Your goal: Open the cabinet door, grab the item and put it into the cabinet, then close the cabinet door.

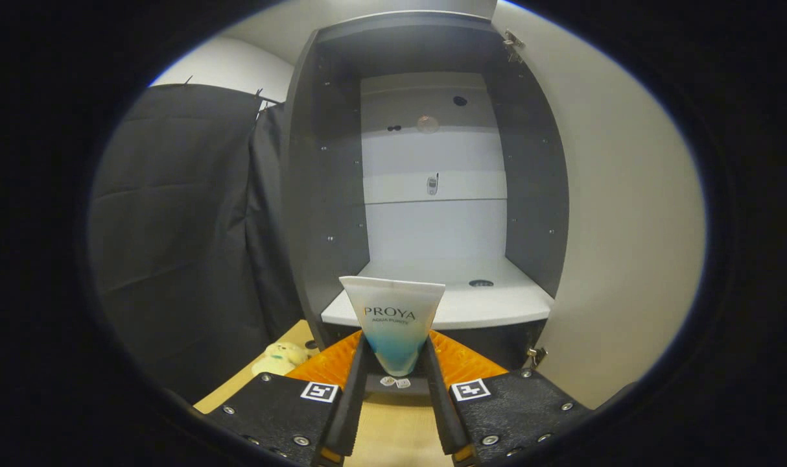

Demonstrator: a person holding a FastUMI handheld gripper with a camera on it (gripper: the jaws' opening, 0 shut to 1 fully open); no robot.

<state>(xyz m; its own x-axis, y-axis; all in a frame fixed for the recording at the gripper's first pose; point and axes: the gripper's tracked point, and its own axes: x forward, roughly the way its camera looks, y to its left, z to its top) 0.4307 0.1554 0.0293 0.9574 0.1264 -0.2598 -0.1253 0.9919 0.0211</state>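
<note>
Plush toy (281, 357) is left on the tabletop (393, 434). Tube (392, 324) is pinched upright between the fingers (393, 379), just short of the cabinet (426, 162) shelf (497, 305). Door (627, 227) is swung open right. Looks like mid-carry; tube needs pushing forward, then letting go.

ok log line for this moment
phase: carrying to cabinet | door: open | gripper: shut on tube | tube: just short of bottom shelf

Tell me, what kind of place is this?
Probably a staged recording booth, not a home: black cloth for walls, a bare open cabinet, and a gripper shut on a tube.
</note>
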